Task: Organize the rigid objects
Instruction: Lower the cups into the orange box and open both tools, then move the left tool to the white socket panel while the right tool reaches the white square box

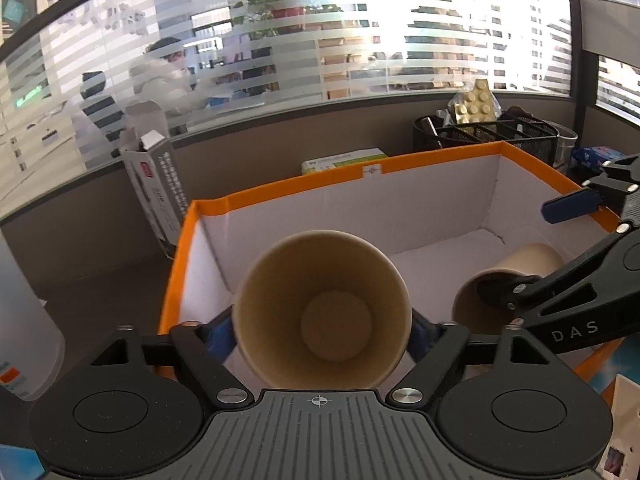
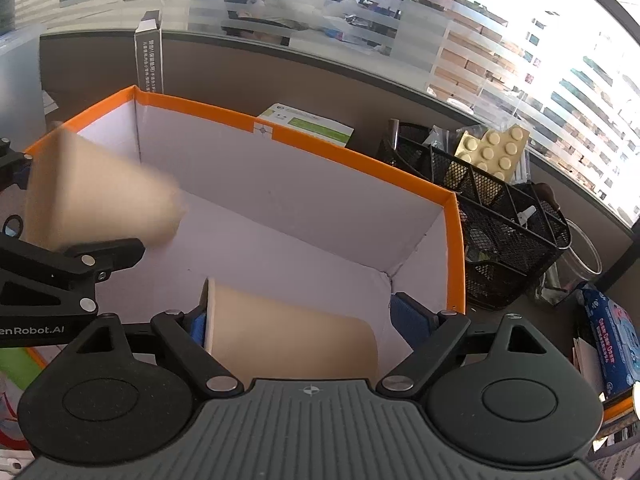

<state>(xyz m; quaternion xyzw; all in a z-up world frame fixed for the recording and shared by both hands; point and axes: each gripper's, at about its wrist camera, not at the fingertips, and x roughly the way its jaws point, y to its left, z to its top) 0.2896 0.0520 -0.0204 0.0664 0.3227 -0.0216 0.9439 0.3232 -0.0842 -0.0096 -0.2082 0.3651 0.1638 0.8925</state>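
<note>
left tool point(image 1: 320, 336): around cup point(image 1: 280, 280), grip unclear | right tool point(image 2: 301, 318): spread | cup's inside: left view only

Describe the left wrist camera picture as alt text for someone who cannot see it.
A brown paper cup sits between the left gripper fingers, mouth toward the camera, above an orange-rimmed white box. The right gripper reaches into the box at a second paper cup lying on its side.
</note>
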